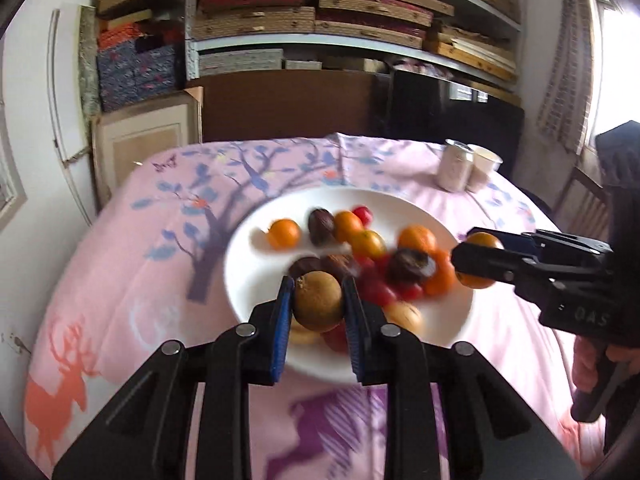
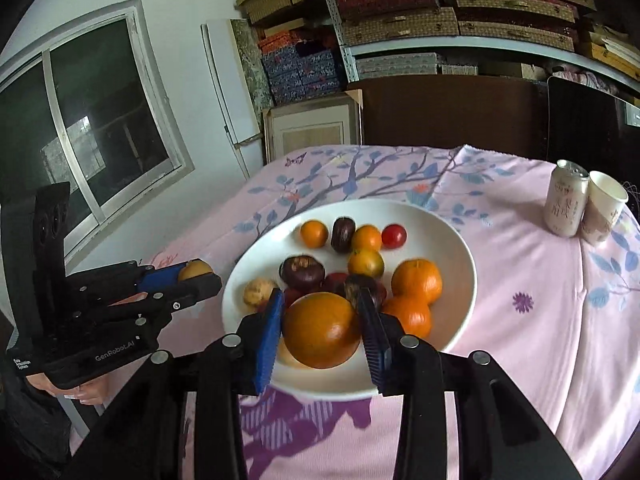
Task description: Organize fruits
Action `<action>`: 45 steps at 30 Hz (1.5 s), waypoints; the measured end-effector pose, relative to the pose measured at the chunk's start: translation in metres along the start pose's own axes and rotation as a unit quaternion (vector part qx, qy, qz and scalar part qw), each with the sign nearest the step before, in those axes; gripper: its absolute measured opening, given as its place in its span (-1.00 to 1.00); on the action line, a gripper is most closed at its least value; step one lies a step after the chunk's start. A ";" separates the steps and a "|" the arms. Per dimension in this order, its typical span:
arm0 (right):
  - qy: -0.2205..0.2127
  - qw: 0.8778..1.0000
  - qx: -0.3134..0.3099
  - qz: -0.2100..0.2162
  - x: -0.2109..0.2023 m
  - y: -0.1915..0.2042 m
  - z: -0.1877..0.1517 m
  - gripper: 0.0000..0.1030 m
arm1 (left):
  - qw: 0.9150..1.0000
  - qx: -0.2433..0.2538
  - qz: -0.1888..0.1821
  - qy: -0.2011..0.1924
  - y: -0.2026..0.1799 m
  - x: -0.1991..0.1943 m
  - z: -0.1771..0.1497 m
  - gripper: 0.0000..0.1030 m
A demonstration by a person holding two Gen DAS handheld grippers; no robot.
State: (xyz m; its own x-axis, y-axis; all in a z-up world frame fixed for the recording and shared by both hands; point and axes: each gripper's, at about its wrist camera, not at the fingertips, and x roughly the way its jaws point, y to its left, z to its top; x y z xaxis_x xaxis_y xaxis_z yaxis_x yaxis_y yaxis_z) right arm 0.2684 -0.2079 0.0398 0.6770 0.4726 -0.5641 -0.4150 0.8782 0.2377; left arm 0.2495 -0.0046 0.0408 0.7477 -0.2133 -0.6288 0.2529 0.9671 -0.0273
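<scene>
A white plate (image 2: 456, 236) on the pink tablecloth holds several fruits: oranges, small tangerines, dark purple fruits, red tomatoes and a brown one. My left gripper (image 1: 319, 300) is shut on a brown round fruit (image 1: 318, 300) above the plate's near rim; it also shows in the right wrist view (image 2: 196, 272). My right gripper (image 2: 322, 332) is shut on a large orange (image 2: 322, 334) above the plate's near edge; in the left wrist view it (image 1: 478, 260) comes in from the right with the orange (image 1: 482, 240).
A drink can (image 2: 566, 204) and a paper cup (image 2: 604, 206) stand at the table's far right. Shelves with stacked boxes (image 2: 440, 12) and a dark board (image 2: 440, 112) stand behind the table. A window (image 2: 80, 120) is at the left.
</scene>
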 end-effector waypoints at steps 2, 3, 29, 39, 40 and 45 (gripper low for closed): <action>-0.001 1.000 0.005 -0.002 0.013 -0.003 0.011 -0.27 | 1.000 0.000 -0.001 0.005 0.004 0.014 0.012 -0.54; -0.001 1.000 0.006 -0.005 0.019 -0.004 0.015 -0.27 | 1.000 0.001 -0.012 0.004 0.005 0.021 0.017 -0.54; -0.061 0.964 0.050 -0.253 -0.059 0.027 -0.091 0.93 | 0.995 -0.027 0.068 -0.072 -0.014 -0.038 -0.068 0.92; -0.089 0.961 0.040 -0.260 -0.062 0.030 -0.091 0.93 | 0.992 -0.041 0.058 -0.102 -0.009 -0.053 -0.069 0.92; -0.090 0.960 0.038 -0.261 -0.062 0.030 -0.090 0.93 | 0.992 -0.044 0.057 -0.103 -0.007 -0.054 -0.070 0.92; -0.090 0.960 0.038 -0.261 -0.062 0.032 -0.091 0.93 | 0.991 -0.038 0.080 -0.100 -0.010 -0.053 -0.068 0.92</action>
State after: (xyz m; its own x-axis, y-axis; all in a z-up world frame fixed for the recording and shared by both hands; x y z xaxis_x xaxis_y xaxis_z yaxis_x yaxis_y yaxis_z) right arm 0.1578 -0.2161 0.0103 0.8774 -0.0354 -0.4785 0.0513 0.9985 0.0204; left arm 0.1658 0.0066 0.0210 0.8835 -0.0719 -0.4629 0.0800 0.9968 -0.0021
